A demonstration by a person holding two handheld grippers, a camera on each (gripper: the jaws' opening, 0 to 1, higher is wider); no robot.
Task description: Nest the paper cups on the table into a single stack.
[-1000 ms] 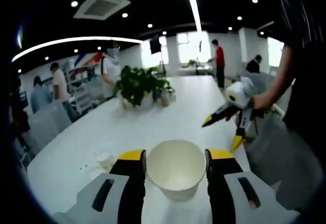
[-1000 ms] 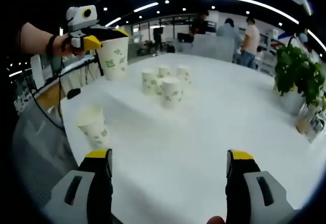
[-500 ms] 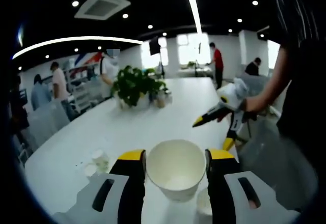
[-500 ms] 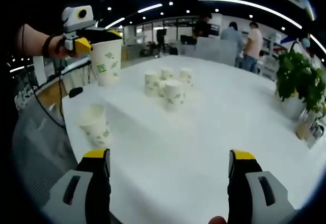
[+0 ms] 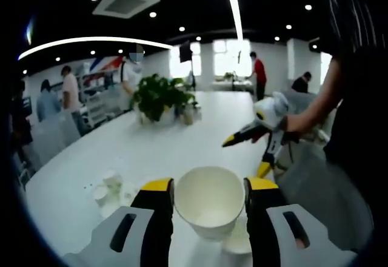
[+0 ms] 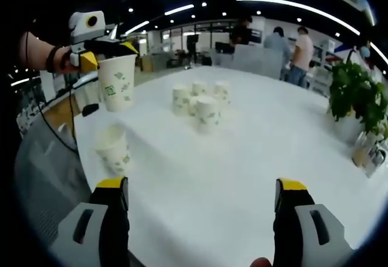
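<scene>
My left gripper (image 5: 209,191) is shut on a white paper cup (image 5: 208,203), seen from above between its yellow-tipped jaws. In the right gripper view the same left gripper (image 6: 108,53) holds that held cup (image 6: 117,82) in the air, directly above a lone upright cup (image 6: 113,149) near the table's left edge; the rim of the lone cup (image 5: 237,241) peeks out under the held one. A cluster of several cups (image 6: 199,102) stands further back on the white table (image 6: 254,152). My right gripper (image 6: 202,194) is open over bare table, also seen as the right gripper (image 5: 248,148) at mid right.
A potted plant (image 6: 357,91) stands at the table's right side, also seen as the plant (image 5: 159,97) at the far end. Small cups (image 5: 110,185) sit left of my left jaw. People stand in the background. A cable (image 6: 57,133) hangs off the table's left edge.
The left gripper has lowered the held cup and carried it leftward until it hangs above the lone cup. The right gripper has stayed open and nearly still.
</scene>
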